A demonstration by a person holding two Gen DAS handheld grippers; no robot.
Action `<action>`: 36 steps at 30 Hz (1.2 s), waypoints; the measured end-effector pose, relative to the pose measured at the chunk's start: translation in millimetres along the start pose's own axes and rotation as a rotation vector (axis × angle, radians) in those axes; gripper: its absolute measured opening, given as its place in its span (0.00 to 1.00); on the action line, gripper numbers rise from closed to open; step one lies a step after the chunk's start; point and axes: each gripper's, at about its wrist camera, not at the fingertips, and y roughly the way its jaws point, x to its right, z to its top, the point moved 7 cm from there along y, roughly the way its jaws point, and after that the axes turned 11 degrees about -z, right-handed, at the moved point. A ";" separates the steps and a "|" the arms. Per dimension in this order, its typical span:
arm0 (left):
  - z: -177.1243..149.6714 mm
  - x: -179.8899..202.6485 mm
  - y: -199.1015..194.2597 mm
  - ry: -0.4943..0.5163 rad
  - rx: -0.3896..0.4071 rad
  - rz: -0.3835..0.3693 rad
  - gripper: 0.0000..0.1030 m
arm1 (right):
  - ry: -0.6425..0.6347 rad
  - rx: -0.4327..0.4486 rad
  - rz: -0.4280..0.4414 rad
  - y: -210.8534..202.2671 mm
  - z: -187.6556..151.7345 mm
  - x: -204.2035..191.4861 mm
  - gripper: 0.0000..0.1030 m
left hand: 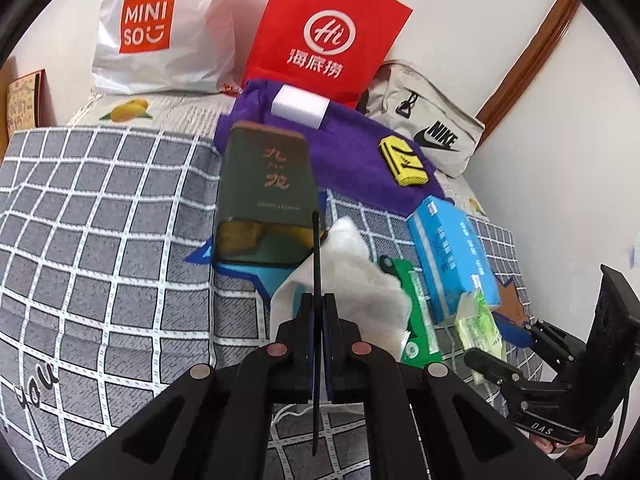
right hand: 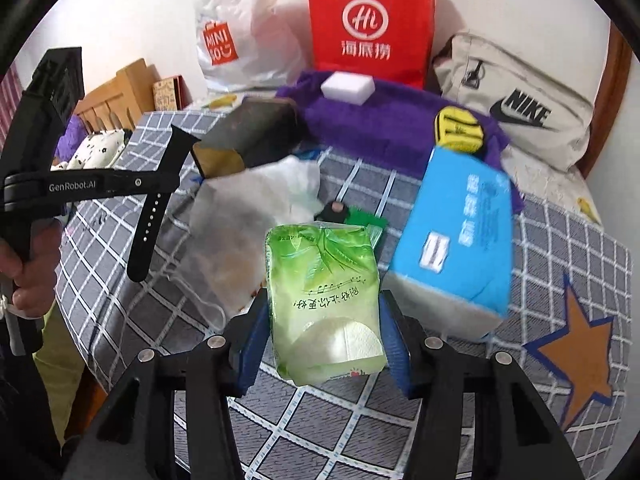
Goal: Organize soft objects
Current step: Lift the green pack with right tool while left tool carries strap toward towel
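My left gripper (left hand: 319,312) is shut on a black watch strap (left hand: 316,264); in the right wrist view the strap (right hand: 154,216) hangs down from it above the bed. My right gripper (right hand: 324,320) is shut on a green tissue pack (right hand: 324,292), which also shows in the left wrist view (left hand: 478,320). A white cloth pouch (left hand: 352,280) lies on the checked bedspread (left hand: 100,220) beyond my left fingers. A purple towel (left hand: 344,152) carries a white sponge block (left hand: 300,106) and a yellow sponge (left hand: 404,160).
A dark green box (left hand: 266,196), a blue tissue box (left hand: 452,252) and a green packet (left hand: 416,304) lie around the pouch. A Miniso bag (left hand: 156,28), a red paper bag (left hand: 328,32) and a Nike bag (left hand: 432,128) stand against the wall.
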 end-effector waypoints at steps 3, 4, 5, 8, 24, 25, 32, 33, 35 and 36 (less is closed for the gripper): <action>8.5 5.5 -6.0 0.011 0.014 0.005 0.04 | 0.008 0.019 -0.007 -6.8 11.6 6.7 0.50; 11.3 6.8 -7.3 0.015 0.017 0.008 0.04 | 0.009 0.025 -0.008 -8.6 15.2 8.7 0.50; 13.7 8.1 -8.0 0.017 0.018 0.009 0.04 | 0.011 0.031 -0.009 -10.2 19.0 10.8 0.50; 22.3 11.8 -10.5 0.025 0.022 0.015 0.04 | 0.019 0.048 -0.015 -13.2 31.6 18.0 0.50; 89.9 17.9 -7.2 0.061 0.053 0.048 0.04 | 0.082 0.124 -0.043 -3.6 105.9 70.1 0.50; 95.0 17.3 -6.0 0.062 0.054 0.052 0.04 | 0.085 0.124 -0.044 -1.9 109.7 72.6 0.50; 132.2 11.6 10.6 0.061 0.057 0.079 0.04 | 0.096 0.123 -0.048 17.5 140.6 92.0 0.50; 137.3 10.4 13.5 0.061 0.055 0.083 0.04 | 0.096 0.123 -0.049 20.8 144.5 94.4 0.50; 149.0 8.2 20.4 0.066 0.057 0.092 0.04 | 0.097 0.123 -0.057 27.6 152.3 99.1 0.51; 152.6 7.7 22.6 0.066 0.057 0.094 0.04 | 0.100 0.119 -0.065 33.5 157.8 103.1 0.51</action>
